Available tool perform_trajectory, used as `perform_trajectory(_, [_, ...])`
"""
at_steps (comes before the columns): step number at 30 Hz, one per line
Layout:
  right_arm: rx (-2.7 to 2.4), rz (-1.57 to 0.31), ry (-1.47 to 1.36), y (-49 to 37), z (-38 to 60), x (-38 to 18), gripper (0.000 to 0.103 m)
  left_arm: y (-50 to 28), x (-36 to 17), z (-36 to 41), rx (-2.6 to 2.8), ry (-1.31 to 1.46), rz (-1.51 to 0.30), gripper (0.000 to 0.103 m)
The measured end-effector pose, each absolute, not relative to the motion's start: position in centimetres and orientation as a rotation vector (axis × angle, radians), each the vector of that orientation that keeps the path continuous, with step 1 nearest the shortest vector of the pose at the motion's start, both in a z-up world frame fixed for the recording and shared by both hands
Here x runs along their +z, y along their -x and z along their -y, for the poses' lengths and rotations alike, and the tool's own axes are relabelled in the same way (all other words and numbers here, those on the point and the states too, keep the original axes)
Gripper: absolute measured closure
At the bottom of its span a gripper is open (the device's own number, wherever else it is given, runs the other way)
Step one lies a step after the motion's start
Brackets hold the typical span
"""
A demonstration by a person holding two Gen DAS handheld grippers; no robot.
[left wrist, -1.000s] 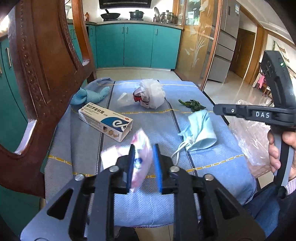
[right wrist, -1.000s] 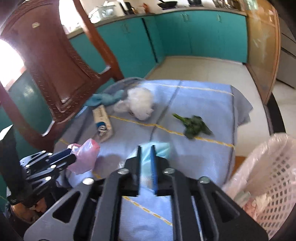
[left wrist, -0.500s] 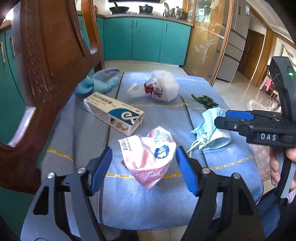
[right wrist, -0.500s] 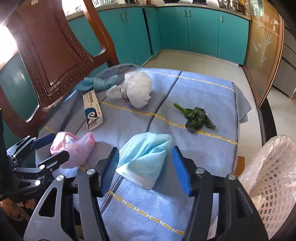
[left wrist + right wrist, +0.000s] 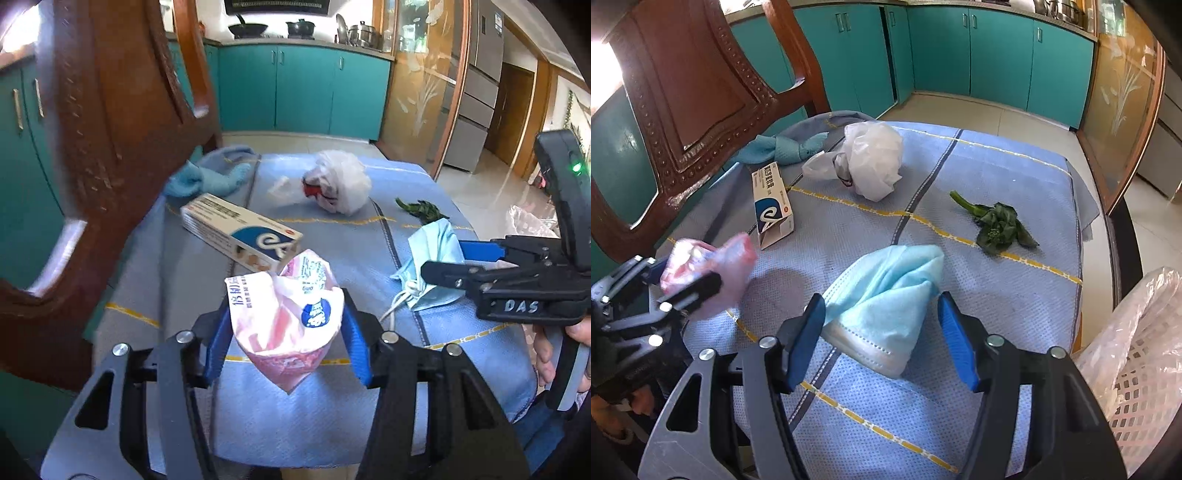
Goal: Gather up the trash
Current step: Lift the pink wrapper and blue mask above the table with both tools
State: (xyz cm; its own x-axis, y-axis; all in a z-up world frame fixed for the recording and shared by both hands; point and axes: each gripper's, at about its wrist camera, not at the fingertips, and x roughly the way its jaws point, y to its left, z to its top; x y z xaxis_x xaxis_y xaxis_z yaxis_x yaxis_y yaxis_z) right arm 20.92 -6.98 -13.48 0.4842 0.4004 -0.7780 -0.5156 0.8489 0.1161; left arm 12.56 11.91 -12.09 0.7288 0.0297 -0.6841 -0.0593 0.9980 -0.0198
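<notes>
A crumpled pink wrapper (image 5: 284, 325) stands on the blue tablecloth (image 5: 369, 258) between the blue pads of my left gripper (image 5: 284, 302). Its jaws are closing and both pads touch the wrapper's sides. In the right wrist view the same wrapper (image 5: 705, 266) is blurred in the left gripper (image 5: 683, 280). A light blue face mask (image 5: 886, 295) lies on the cloth inside my right gripper (image 5: 881, 299). Those jaws are opening: the left pad brushes the mask's edge and the right pad stands clear.
A white and blue carton (image 5: 772, 203), a white plastic bag (image 5: 871, 158), a green vegetable sprig (image 5: 997, 225) and a blue rag (image 5: 775, 147) lie farther back. A bag-lined white basket (image 5: 1134, 350) stands at the right, a carved wooden chair (image 5: 694, 74) at the left.
Both grippers, shut on the wrapper and the mask a second ago, let them down onto the cloth and spread wide. The left jaws have since narrowed onto the wrapper; the right gripper sank lower.
</notes>
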Motion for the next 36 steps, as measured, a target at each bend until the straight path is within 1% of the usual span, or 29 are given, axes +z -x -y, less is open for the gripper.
perform_trajectory(7, [0.579,-0.869,0.268,-19.8,4.1,-14.6,0.04,-11.1,-10.7,-12.7,0.086,0.022,-0.719,0.048])
perform_trajectory(8, [0.58,-0.855,0.285,-19.6,3.8,-14.7,0.049,-11.0,-10.7,-12.8,0.089,0.022,-0.717,0.048])
perform_trajectory(9, [0.587,-0.843,0.301,-19.3,3.3,-14.7,0.054,-10.9,-10.6,-12.9,0.095,0.022,-0.715,0.048])
perform_trajectory(10, [0.591,-0.837,0.311,-19.2,3.2,-14.7,0.063,-10.8,-10.5,-12.9,0.098,0.021,-0.713,0.048])
perform_trajectory(11, [0.594,-0.825,0.318,-19.0,3.0,-14.5,0.069,-10.6,-10.5,-13.0,0.1,0.02,-0.711,0.048])
perform_trajectory(12, [0.598,-0.817,0.317,-18.9,3.0,-14.4,0.074,-10.5,-10.4,-13.0,0.103,0.018,-0.71,0.048])
perform_trajectory(14, [0.608,-0.794,0.307,-18.5,3.2,-13.7,0.076,-10.3,-10.2,-13.0,0.11,0.015,-0.705,0.048])
perform_trajectory(24, [0.571,-0.686,0.256,-17.3,6.0,-10.7,0.077,-9.3,-8.8,-11.7,0.123,-0.014,-0.66,0.048])
perform_trajectory(36, [0.543,-0.649,0.236,-16.4,8.4,-9.9,0.077,-8.7,-7.6,-9.3,0.108,-0.061,-0.622,0.048])
